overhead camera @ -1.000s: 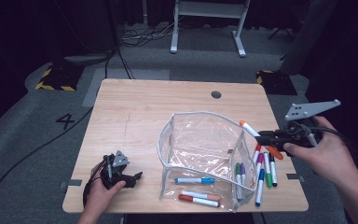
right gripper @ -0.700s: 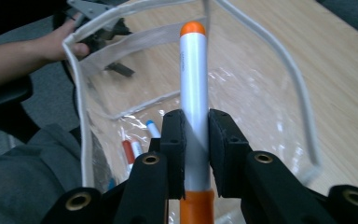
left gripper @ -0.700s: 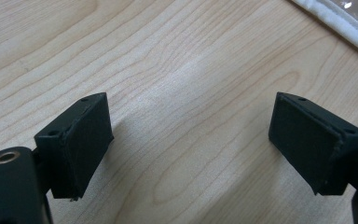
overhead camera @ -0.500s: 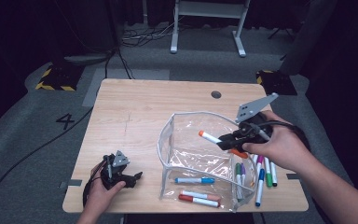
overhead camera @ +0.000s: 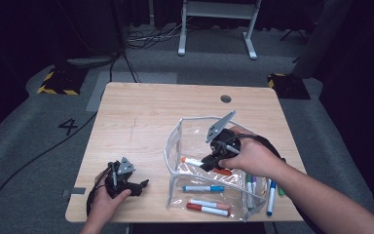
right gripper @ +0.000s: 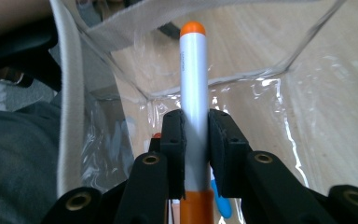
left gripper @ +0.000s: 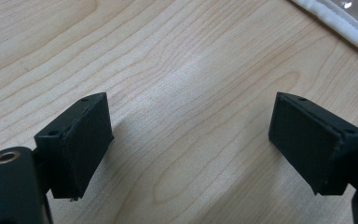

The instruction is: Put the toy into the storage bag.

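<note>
From above, the right tool (overhead camera: 209, 162) pinches an orange-capped marker (overhead camera: 191, 160) low inside the clear pouch (overhead camera: 175, 146), above the blue marker (overhead camera: 203, 188) on its floor, while the left tool (overhead camera: 139, 185) rests on the counter (overhead camera: 141, 117), spread and empty. Along the left tool (left gripper: 189, 140), just bare wood between its parted pads. Along the right tool (right gripper: 196, 140), the pads press mid-barrel on the marker (right gripper: 193, 84): light, stiff, probably slick plastic, so that central hold looks right, and the floppy pouch wall (right gripper: 70, 93) will likely give if nudged.
</note>
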